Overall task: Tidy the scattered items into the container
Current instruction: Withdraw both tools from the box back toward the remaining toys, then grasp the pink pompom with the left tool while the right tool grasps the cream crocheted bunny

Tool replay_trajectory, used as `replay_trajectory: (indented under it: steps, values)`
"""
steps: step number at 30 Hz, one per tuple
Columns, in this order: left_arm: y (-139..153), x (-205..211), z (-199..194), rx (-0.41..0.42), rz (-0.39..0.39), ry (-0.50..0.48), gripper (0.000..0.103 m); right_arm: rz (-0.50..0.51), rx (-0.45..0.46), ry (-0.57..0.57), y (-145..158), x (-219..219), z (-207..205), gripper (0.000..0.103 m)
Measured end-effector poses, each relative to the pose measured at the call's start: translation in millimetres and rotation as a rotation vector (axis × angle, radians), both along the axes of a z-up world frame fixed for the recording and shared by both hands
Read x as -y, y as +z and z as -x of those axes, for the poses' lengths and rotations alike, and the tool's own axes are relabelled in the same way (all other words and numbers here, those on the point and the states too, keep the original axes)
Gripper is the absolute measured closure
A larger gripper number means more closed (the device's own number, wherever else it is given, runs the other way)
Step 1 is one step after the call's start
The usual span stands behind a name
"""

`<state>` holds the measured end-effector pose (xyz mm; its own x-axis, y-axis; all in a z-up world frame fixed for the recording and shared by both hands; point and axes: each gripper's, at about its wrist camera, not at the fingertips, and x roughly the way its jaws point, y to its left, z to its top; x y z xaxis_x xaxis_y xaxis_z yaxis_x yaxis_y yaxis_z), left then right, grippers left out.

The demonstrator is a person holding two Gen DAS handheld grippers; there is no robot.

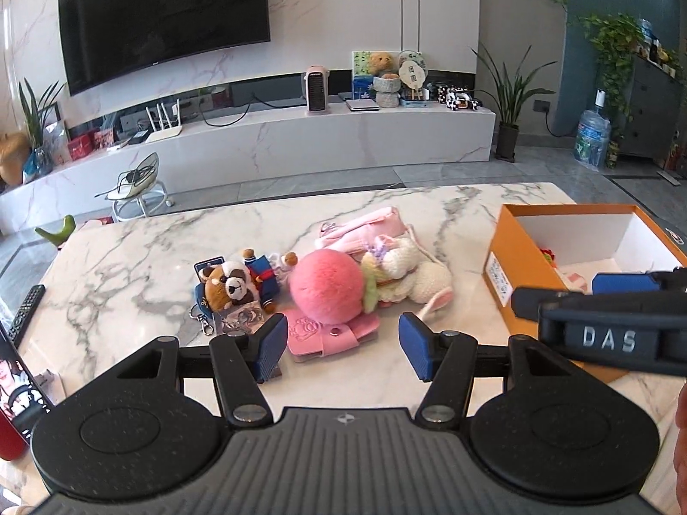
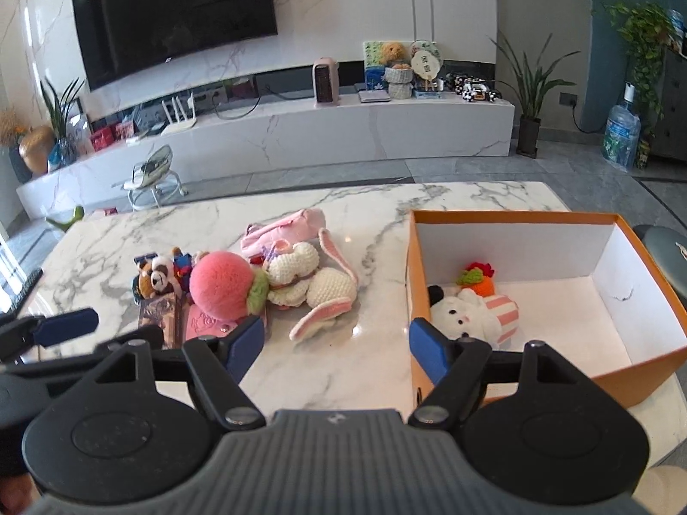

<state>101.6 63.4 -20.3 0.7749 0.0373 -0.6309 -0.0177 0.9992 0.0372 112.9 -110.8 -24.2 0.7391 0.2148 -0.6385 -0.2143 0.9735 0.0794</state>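
An orange box (image 2: 506,216) with a white inside stands on the right of the marble table; it also shows in the left wrist view (image 1: 509,266). In it lie a white plush (image 2: 466,315) and a small orange and green toy (image 2: 476,278). A heap lies mid-table: a pink fluffy ball (image 1: 326,286), a cream knitted bunny (image 2: 309,281), a raccoon plush (image 1: 229,283), a pink pouch (image 1: 365,227) and a pink card holder (image 1: 330,332). My left gripper (image 1: 343,345) is open and empty, just in front of the ball. My right gripper (image 2: 337,349) is open and empty, by the box's near left corner.
A remote control (image 1: 26,309) lies at the table's left edge, with a phone (image 1: 17,386) nearer me. Beyond the table are a TV wall, a low marble shelf (image 1: 300,137) and a small stool (image 1: 137,189).
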Motion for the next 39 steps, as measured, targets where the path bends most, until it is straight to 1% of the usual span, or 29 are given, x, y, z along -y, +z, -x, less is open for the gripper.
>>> replay_trajectory:
  steps: [5,7,11,15,17,20,22,25,27,29,30,32,35,37,39]
  values:
    - [-8.2,-12.6,-11.6,-0.023,0.025,-0.005,0.037,0.036,-0.030,0.044,-10.2,-16.4,-14.9,0.027]
    - [-12.7,-17.0,-18.4,-0.038,0.036,-0.007,0.042,0.051,-0.037,0.059,-13.9,-22.9,-22.6,0.027]
    - [-20.4,-23.9,-34.4,-0.071,0.044,-0.013,0.047,0.067,-0.060,0.085,-22.4,-33.1,-39.5,0.032]
    - [-24.8,-31.2,-54.4,-0.082,0.086,-0.024,0.048,0.075,-0.075,0.109,-30.8,-42.3,-58.3,0.034]
    - [-27.0,-33.0,-65.6,-0.084,0.095,-0.028,0.048,0.080,-0.076,0.114,-33.7,-45.0,-68.3,0.034]
    - [-32.1,-35.1,-81.9,-0.093,0.112,-0.038,0.044,0.092,-0.076,0.115,-38.2,-47.4,-84.0,0.034]
    - [-36.6,-36.2,-92.9,-0.103,0.136,-0.048,0.039,0.091,-0.077,0.108,-41.2,-46.9,-95.5,0.034]
    - [-44.1,-37.3,-108.6,-0.113,0.171,-0.062,0.033,0.076,-0.083,0.092,-46.2,-44.5,-112.7,0.034]
    - [-51.1,-37.7,-118.3,-0.121,0.181,-0.059,0.032,0.055,-0.094,0.073,-49.8,-43.0,-124.9,0.034]
    - [-60.0,-38.5,-128.1,-0.137,0.183,-0.056,0.032,0.023,-0.104,0.057,-53.9,-42.7,-136.0,0.036]
    - [-64.7,-39.2,-132.1,-0.147,0.183,-0.050,0.032,0.014,-0.110,0.055,-56.2,-43.6,-141.0,0.039]
    - [-72.3,-42.3,-139.5,-0.160,0.185,-0.039,0.032,0.012,-0.124,0.053,-62.5,-47.5,-150.4,0.041]
    - [-80.5,-43.9,-146.6,-0.168,0.165,-0.047,0.030,-0.039,-0.151,0.052,-70.9,-50.2,-164.5,0.041]
    - [-85.4,-42.0,-150.6,-0.170,0.148,-0.071,0.028,-0.080,-0.167,0.057,-73.9,-51.2,-172.8,0.040]
    - [-89.8,-40.6,-153.7,-0.170,0.138,-0.085,0.027,-0.099,-0.175,0.061,-77.3,-55.2,-179.2,0.038]
